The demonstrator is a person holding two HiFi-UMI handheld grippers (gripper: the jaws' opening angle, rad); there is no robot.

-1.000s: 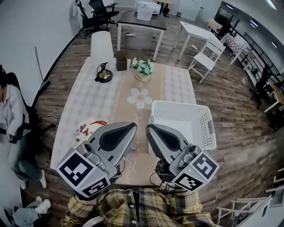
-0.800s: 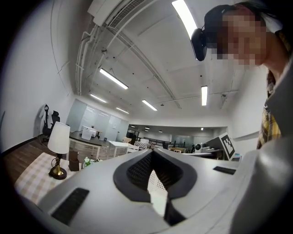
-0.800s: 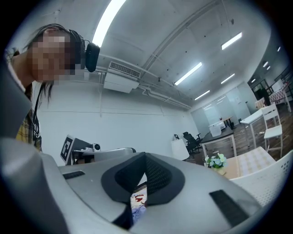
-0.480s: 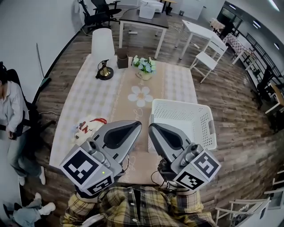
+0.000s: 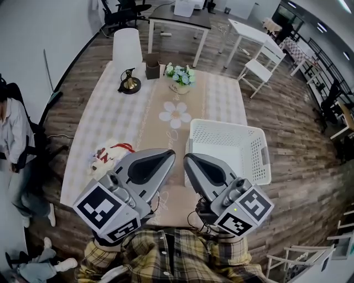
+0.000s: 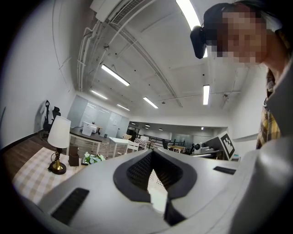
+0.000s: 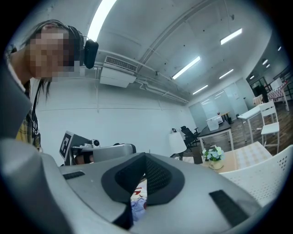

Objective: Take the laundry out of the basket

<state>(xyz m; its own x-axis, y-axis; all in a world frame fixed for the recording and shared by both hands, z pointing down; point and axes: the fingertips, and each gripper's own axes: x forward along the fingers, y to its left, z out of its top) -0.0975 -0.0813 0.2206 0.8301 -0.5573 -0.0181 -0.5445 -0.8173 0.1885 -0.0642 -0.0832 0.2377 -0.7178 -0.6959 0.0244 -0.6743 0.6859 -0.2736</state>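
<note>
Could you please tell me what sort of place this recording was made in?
Probably an open-plan office or lab: black office chairs, a work desk and ceiling strip lights surround a staged dining table with a lamp.

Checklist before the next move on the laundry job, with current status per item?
1. White slatted plastic basket emptied: ok, no cloth shows inside; its near corner is hidden.
2. White-and-red laundry pile on the checked table: ok, left of the basket.
3. Left gripper free: ok, fingers together on nothing.
4. Right gripper free: ok, same.
5. Fingers opened for a grasp: not ok.
6. White-shaded lamp and flower pot out of the way: ok, at the far end.
</note>
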